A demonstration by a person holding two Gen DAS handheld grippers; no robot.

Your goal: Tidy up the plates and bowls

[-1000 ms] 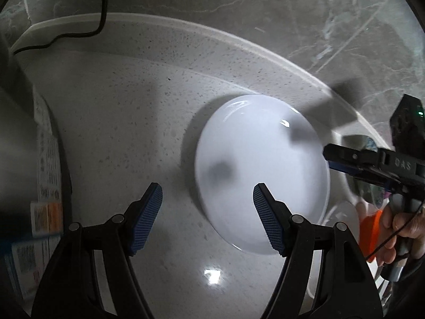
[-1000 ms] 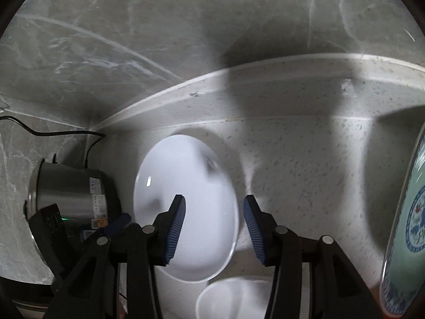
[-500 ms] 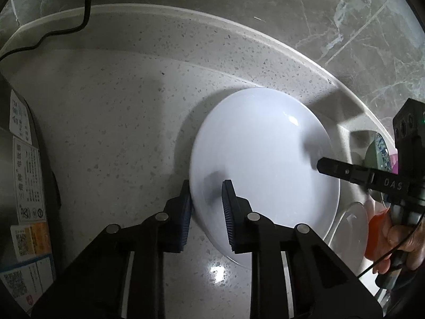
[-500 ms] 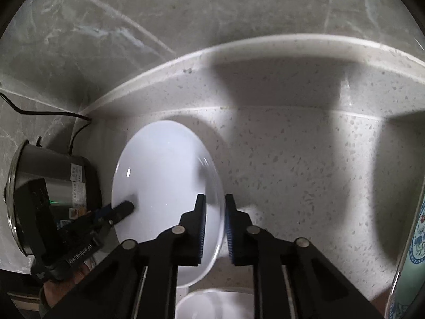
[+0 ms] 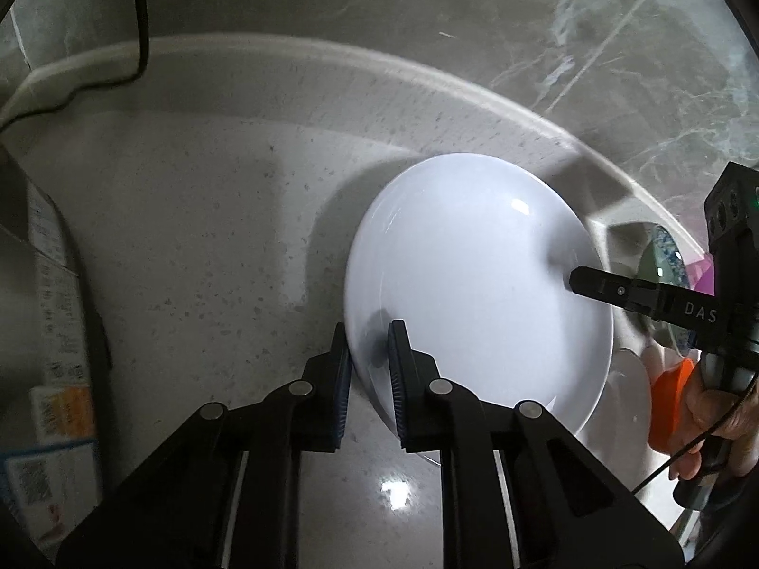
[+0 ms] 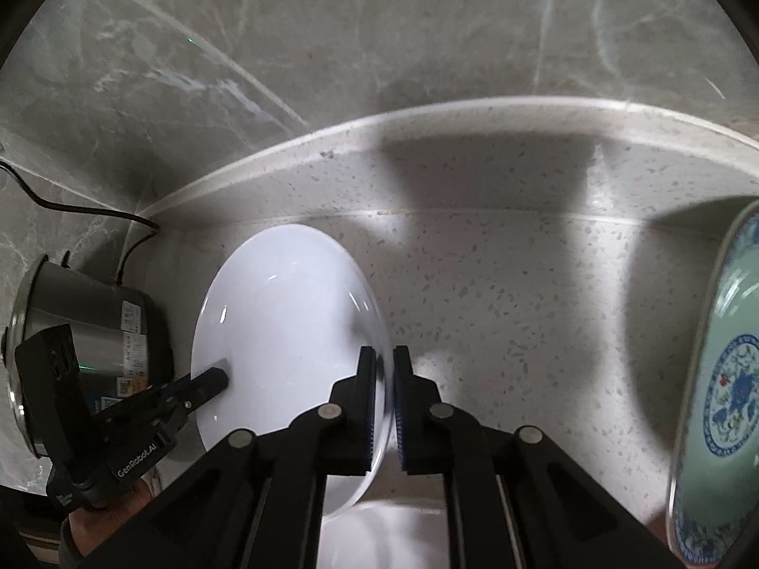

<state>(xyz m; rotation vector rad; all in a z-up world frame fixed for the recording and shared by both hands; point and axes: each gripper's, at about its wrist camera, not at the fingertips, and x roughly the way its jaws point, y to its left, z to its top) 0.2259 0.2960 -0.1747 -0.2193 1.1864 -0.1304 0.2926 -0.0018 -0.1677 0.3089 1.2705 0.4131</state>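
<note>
On counter, step: white plate (image 5: 474, 294) pinched at both rims;
Left gripper (image 5: 369, 332): clamped on plate, 7 o'clock rim;
Right gripper (image 6: 384, 355): clamped, 4 o'clock rim;
Next: likely a level two-handed lift

I see plate (image 5: 474, 279) on worktop (image 5: 189, 237), its rims between jaws of left gripper (image 5: 369, 370) and right gripper (image 6: 384, 398) | cooker (image 6: 80, 313) left of plate, cord (image 6: 95, 213) behind | patterned plate (image 6: 721, 379) far right | wall (image 6: 379, 23) behind worktop

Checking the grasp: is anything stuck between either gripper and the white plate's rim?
Nothing visible. The left gripper and right gripper each have their jaws shut directly on opposite edges of the white plate.
</note>
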